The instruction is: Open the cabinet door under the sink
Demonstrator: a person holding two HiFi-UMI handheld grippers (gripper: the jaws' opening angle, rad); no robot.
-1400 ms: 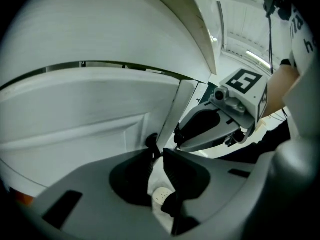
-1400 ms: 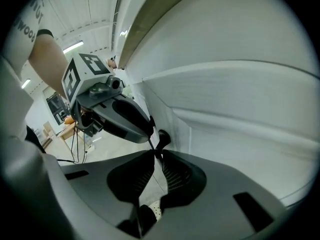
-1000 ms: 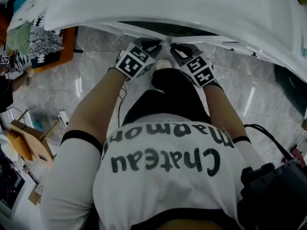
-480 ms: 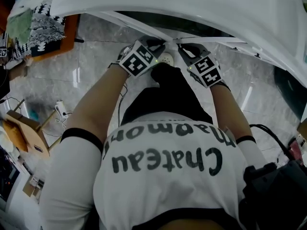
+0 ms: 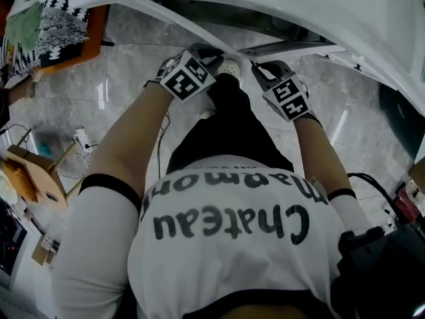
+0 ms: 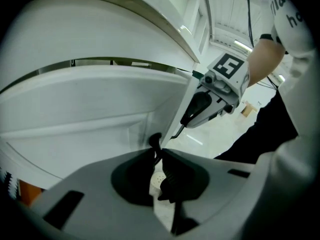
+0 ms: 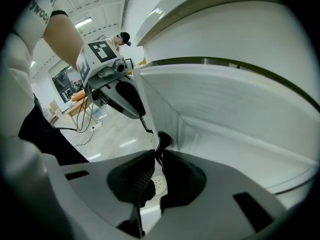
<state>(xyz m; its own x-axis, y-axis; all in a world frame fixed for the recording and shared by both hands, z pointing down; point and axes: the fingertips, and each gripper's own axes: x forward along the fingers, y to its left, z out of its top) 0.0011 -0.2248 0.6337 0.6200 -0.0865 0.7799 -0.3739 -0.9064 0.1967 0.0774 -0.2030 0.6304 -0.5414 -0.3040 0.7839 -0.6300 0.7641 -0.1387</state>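
Both cabinet doors hang directly below the sink (image 5: 265,5) and both stand ajar. Their free edges swing out from under the sink toward me and nearly meet at the middle.

My left hand-held gripper (image 6: 156,146) is below the sink's front, left of centre. Its jaws are drawn nearly together and clamped on the free edge of the left door (image 6: 90,109). The thin edge sits between the pads.

My right hand-held gripper (image 7: 159,151) is below the sink's front, right of centre, close beside the left one. Its jaws are likewise nearly together, pinching the free edge of the right door (image 7: 240,114).

Both grippers point steeply down and inward toward the gap between the doors.

A dark opening shows under the sink, behind the upper edges of the doors.

The grey marbled floor (image 5: 133,65) lies below the sink. My white perforated shoe (image 5: 230,66) rests on it, just under the two gripped edges.
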